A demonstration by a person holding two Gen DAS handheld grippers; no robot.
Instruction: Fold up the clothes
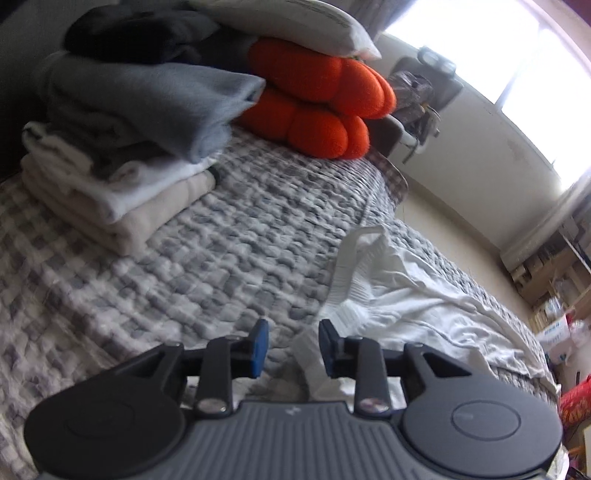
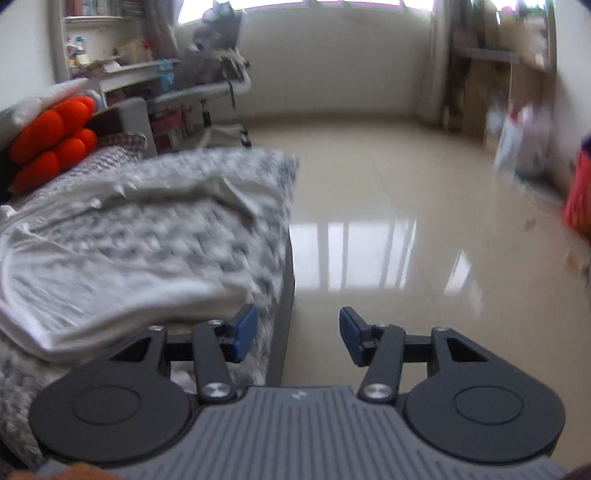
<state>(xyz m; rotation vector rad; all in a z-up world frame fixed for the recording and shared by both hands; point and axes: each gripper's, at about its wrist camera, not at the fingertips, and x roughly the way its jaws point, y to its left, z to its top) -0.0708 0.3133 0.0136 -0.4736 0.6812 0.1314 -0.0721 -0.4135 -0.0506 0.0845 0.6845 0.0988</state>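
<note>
A white garment (image 1: 406,299) lies crumpled on the grey checked quilt (image 1: 221,240), its ribbed cuff reaching toward me. My left gripper (image 1: 293,347) hovers low over that cuff with its blue pads apart; a strip of the white cloth lies in the gap, and neither pad presses on it. In the right wrist view the same white garment (image 2: 110,266) lies spread to the bed's edge. My right gripper (image 2: 297,334) stands open at the bed's corner, with its left pad by the garment's hem and its right pad over the floor. Nothing is held.
A stack of folded clothes (image 1: 110,166) in grey, white and beige sits at the quilt's far left. Behind it are an orange cushion (image 1: 325,107) and a white pillow (image 1: 295,22). A chair with draped clothing (image 2: 210,66), a shiny tile floor (image 2: 406,221) and a red bag (image 2: 578,195) lie beyond.
</note>
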